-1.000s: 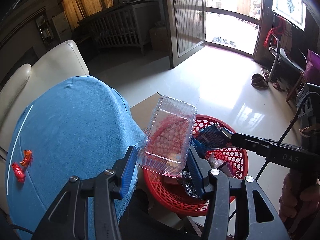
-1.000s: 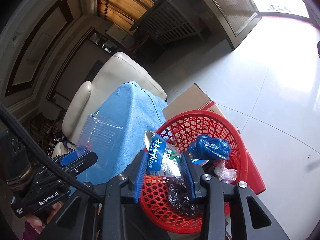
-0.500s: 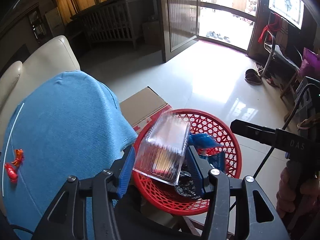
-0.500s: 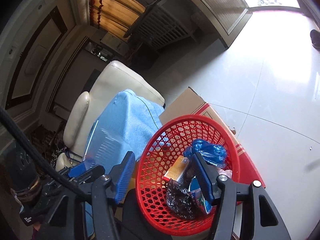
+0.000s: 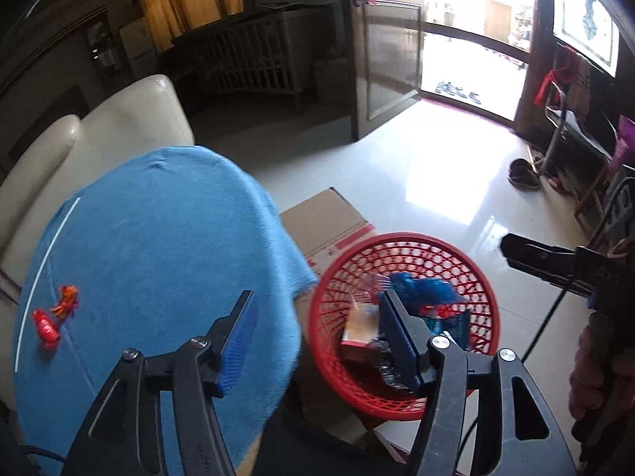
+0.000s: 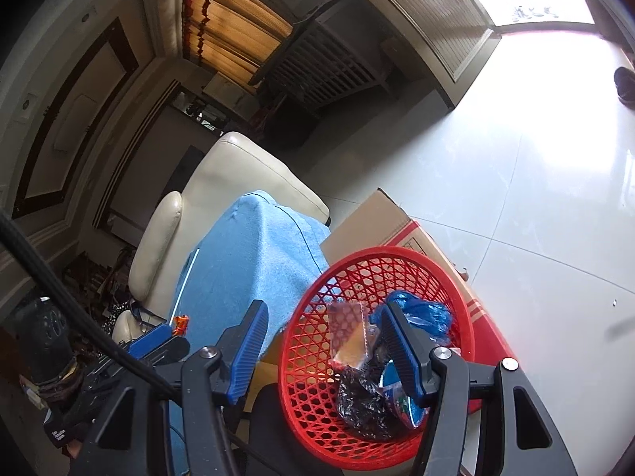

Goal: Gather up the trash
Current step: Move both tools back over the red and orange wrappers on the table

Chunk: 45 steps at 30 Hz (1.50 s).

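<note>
Drop-off step, both grippers empty. Left gripper hangs over the near-left rim of the red basket; its jaws are opening, nothing between the blue pads, right pad over the basket, left pad over the blue cloth. Right gripper sits about half open over the same basket, also holding nothing; its right pad is above the trash pile, left pad outside the rim over the cloth edge.

Just below and ahead of both grippers, the basket holds the collected trash: a clear plastic tray lying on a small box, a black crumpled bag, a blue plastic bag, and a blue wrapper low under the right pad.

To the left gripper's far left, two red candy wrappers lie on the cloth, well apart from the basket. Judged: these are the trash left to collect.

Next move likely calls for the left gripper to swing left across the cloth, drop low and pinch one small flat wrapper; the soft cloth may bunch into the grip. Beyond the basket: cardboard box, cream sofa, tiled floor.
</note>
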Motion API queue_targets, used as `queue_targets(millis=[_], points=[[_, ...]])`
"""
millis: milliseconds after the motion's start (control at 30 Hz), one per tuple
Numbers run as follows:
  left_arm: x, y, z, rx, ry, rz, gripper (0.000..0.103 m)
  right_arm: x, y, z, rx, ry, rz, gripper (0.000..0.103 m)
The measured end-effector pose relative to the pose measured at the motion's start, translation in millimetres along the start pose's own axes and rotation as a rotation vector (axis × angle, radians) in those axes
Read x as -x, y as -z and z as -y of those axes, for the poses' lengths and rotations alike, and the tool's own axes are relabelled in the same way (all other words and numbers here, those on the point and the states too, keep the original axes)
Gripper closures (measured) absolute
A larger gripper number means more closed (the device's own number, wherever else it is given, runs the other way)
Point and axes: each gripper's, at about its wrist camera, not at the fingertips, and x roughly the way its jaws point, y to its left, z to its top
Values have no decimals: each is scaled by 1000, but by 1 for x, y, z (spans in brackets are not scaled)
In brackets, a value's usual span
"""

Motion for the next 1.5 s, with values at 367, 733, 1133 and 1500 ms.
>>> queue_targets(millis=[367, 733, 1133, 1500], points=[[28, 21, -70, 126, -148, 29, 39, -13, 7, -47, 97, -22, -39, 39], [47, 45, -116, 212, -239, 48, 39, -25, 22, -104, 219, -53, -79, 39], [55, 92, -169, 296, -311, 13, 38, -41, 38, -160, 338, -80, -123, 39], [73, 177, -286, 562, -485, -61, 38, -99, 68, -242, 481, -140, -252, 39]])
